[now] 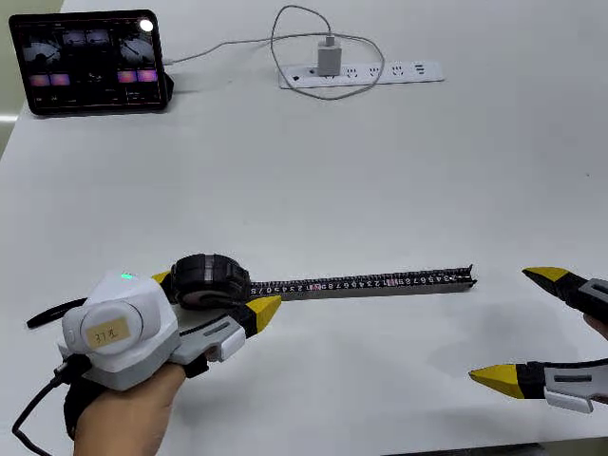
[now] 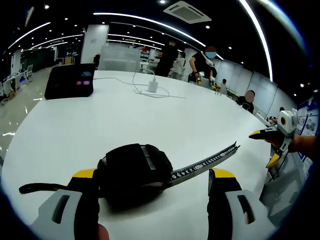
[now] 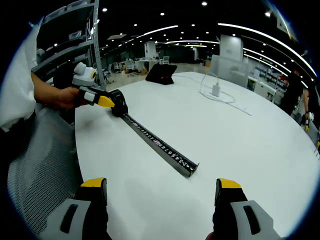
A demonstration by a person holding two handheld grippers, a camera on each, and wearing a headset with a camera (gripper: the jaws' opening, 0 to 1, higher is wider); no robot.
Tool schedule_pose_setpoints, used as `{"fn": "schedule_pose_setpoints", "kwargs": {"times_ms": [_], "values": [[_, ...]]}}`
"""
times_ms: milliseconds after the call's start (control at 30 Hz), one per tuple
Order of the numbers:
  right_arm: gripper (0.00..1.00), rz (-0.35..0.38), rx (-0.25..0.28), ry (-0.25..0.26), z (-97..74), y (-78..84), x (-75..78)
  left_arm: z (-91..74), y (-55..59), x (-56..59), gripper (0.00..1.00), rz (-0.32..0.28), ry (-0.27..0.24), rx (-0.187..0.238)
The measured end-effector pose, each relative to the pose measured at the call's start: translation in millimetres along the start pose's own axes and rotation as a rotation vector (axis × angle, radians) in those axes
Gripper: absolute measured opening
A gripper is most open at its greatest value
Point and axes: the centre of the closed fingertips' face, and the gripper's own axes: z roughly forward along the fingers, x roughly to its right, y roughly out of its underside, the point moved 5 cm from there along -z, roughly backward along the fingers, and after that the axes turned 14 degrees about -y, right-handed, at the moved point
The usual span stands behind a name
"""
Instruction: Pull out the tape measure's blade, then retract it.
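Note:
The black tape measure case [image 1: 209, 278] lies on the white table [image 1: 313, 180], with its blade [image 1: 361, 283] drawn out to the right and lying flat. My left gripper [image 1: 213, 293] is open around the case. In the left gripper view the case [image 2: 132, 170] rests against the left jaw, with a gap to the right jaw, and the blade [image 2: 205, 163] runs off to the right. My right gripper [image 1: 521, 326] is open, a short way right of the blade's hooked end [image 1: 471, 275]. In the right gripper view that end [image 3: 192, 167] lies ahead of the right gripper [image 3: 161, 183], apart from both jaws.
A dark tablet [image 1: 90, 62] stands at the far left. A white power strip [image 1: 380, 72] with a charger [image 1: 329, 57] and looped cable lies at the back. The case's black strap [image 1: 52, 313] trails left. The table's front edge runs just below the right gripper.

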Motion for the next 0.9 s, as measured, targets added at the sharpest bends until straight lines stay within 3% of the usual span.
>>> {"fn": "schedule_pose_setpoints", "kwargs": {"times_ms": [467,900], "values": [[0.68,-0.045,-0.033,-0.012,-5.2,-4.7,8.5,4.5,-0.6,-5.3,0.75,-0.016,-0.106,-0.002],[0.59,-0.078,-0.055,-0.02,-4.5,-6.2,13.2,10.5,0.9,-12.5,0.64,-0.046,-0.184,-0.029]]}}
